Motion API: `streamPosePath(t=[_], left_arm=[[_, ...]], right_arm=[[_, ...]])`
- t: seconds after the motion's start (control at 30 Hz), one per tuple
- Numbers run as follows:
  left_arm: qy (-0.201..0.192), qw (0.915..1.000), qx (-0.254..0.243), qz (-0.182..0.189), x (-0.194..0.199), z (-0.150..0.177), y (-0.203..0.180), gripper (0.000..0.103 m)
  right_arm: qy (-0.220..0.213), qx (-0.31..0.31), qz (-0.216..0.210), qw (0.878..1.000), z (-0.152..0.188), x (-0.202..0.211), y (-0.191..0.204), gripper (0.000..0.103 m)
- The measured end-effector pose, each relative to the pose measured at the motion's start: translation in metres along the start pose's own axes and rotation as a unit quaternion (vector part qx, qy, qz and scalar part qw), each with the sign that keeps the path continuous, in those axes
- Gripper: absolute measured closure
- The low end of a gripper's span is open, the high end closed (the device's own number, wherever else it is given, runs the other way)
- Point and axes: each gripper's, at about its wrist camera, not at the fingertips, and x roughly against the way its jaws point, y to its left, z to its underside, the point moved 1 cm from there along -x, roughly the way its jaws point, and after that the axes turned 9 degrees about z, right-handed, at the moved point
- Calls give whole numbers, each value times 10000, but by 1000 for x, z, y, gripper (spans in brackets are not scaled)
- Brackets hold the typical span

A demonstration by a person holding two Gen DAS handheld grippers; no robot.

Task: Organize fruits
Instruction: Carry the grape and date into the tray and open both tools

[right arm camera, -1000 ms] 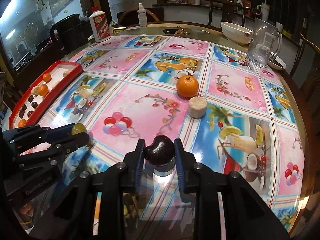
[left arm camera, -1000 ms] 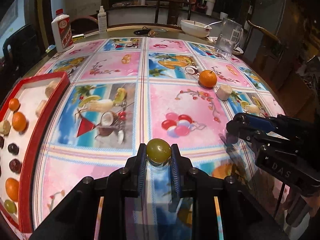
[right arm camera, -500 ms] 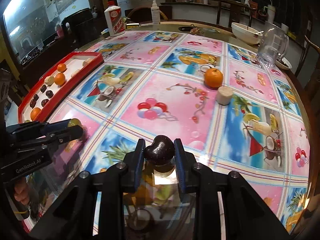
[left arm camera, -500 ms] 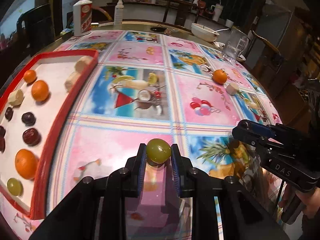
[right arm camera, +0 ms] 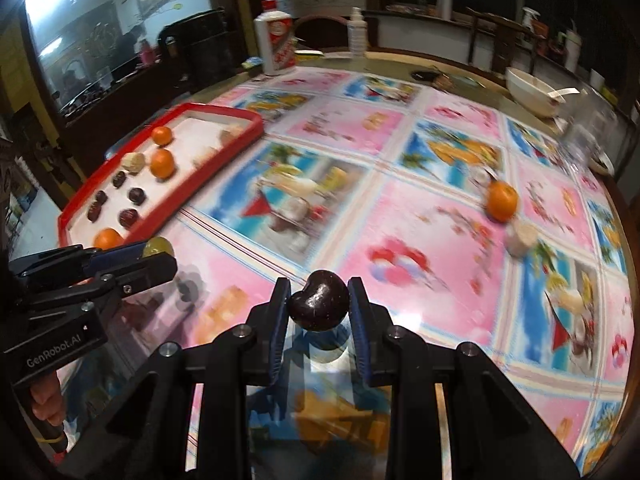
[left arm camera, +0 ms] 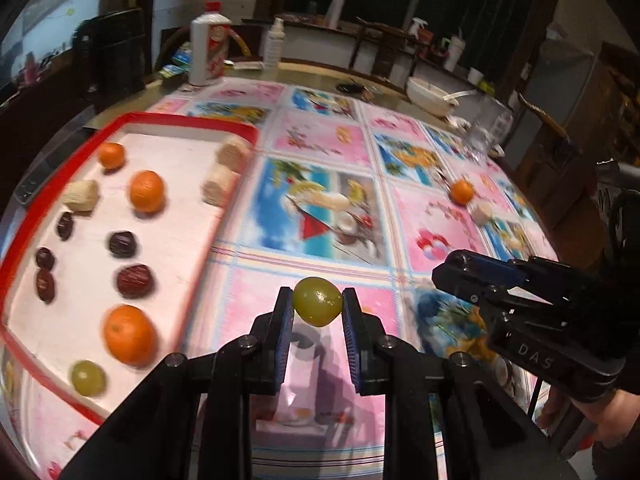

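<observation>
Two fruits are held above the desk: a green grape (left arm camera: 317,306) pinched in the left gripper (left arm camera: 316,312) jaws, just right of the red tray (left arm camera: 188,122), and a dark fruit (right arm camera: 319,305) pinched in the right gripper (right arm camera: 319,312) jaws over mid-desk. Inside the tray lie oranges, dark fruits, pale chunks and another grape (left arm camera: 88,377). One orange (right arm camera: 501,201) and a pale chunk (right arm camera: 521,238) sit toward the desk's right edge
</observation>
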Motion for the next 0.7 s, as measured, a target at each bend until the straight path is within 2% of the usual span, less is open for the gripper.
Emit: streamPosePath(t=[0.13,0.37,0.57,0.7], left_arm=[[-208,9994,204,-172,19,-7,28,80],[-393,9955,485,-717,48,-15,88,80],[-353,9915,553,-1127,50,-18,124,80],[-294,9905,605,-1198,44,-18,140,80]], right_arm=[[-137,229,-190,9995,-23,0,32,72],[-384,679,-647,9949,-61,-6,103,72],[-339,889,-931,9911,-75,-26,152,72],[-202,945,-913,9911,-79,-45,168,72]])
